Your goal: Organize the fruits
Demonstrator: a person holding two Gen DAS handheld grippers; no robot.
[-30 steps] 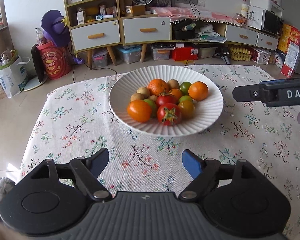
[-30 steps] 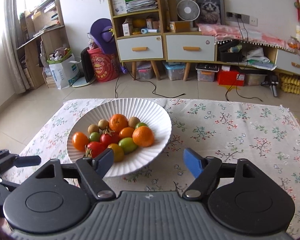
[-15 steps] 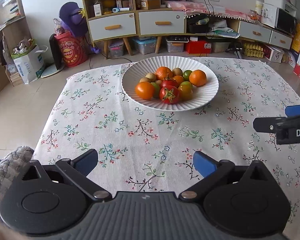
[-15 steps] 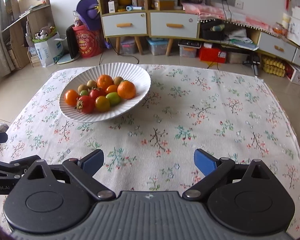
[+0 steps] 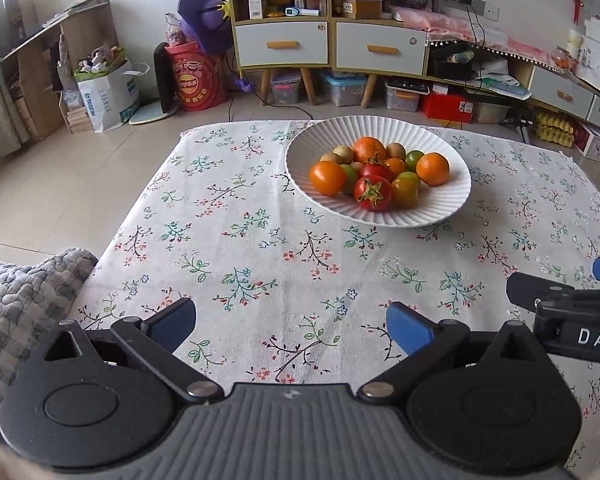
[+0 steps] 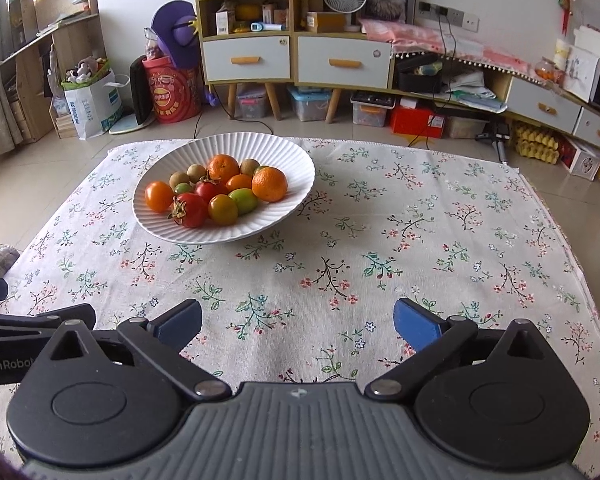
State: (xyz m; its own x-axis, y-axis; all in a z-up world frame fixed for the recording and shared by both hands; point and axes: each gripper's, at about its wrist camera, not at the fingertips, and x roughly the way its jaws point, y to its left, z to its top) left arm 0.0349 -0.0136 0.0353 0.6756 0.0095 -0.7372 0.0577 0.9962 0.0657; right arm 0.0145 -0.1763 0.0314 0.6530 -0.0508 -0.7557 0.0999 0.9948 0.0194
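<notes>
A white ribbed bowl (image 5: 324, 200) (image 6: 284, 184) sits on the floral tablecloth (image 5: 260, 264) (image 6: 420, 240), towards its far side. It holds several fruits: oranges (image 5: 432, 169) (image 6: 269, 184), red tomatoes (image 5: 373, 193) (image 6: 190, 210), green ones (image 6: 243, 200) and small brown ones (image 6: 196, 171). My left gripper (image 5: 291, 325) is open and empty, over the near edge of the cloth, well short of the bowl. My right gripper (image 6: 298, 322) is open and empty, level with it to its right. Each gripper shows at the edge of the other's view.
A grey quilted cushion (image 5: 16, 300) lies at the table's near left corner. Beyond the table are a tiled floor (image 5: 80, 176), a shelf unit with drawers (image 6: 292, 56), storage boxes (image 6: 308, 102) and a red drum (image 5: 198, 80).
Both grippers have drawn back from the bowl towards the table's near edge. The bowl now looks smaller and farther away. Both stay open and empty.
</notes>
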